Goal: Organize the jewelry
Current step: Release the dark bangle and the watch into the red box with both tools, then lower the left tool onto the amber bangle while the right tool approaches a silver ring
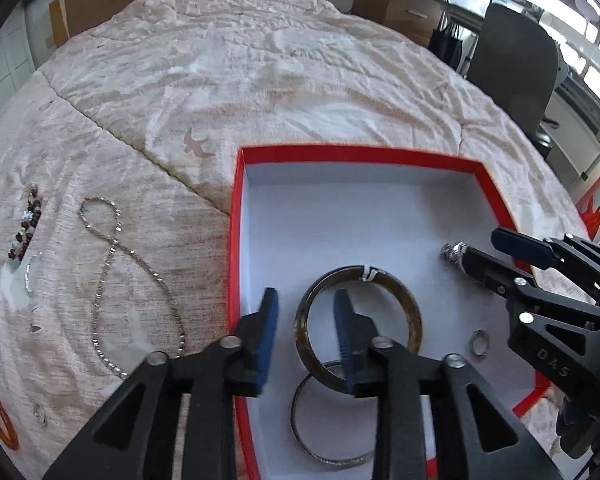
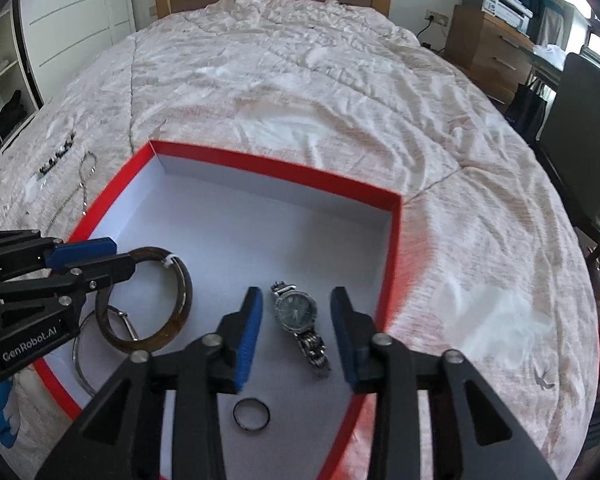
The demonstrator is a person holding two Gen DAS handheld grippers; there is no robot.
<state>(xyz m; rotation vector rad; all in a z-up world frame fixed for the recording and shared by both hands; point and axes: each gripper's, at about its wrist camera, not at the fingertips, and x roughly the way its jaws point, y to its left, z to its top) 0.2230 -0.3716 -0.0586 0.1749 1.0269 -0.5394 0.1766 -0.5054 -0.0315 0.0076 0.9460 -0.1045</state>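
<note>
Left wrist: red box [image 1: 380, 158] on rumpled bedspread [image 1: 260, 80].

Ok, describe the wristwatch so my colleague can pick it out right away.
Find the red-rimmed, white-lined box on the bed. Inside, toward its right wall, lies a silver metal wristwatch with a dark round dial, between the fingers of the right gripper. Unlike the brown bangle and the small ring, it has a linked band.

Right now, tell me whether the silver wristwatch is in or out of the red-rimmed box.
In. The silver wristwatch lies flat on the white floor of the red-rimmed box, touched by nothing.
</note>
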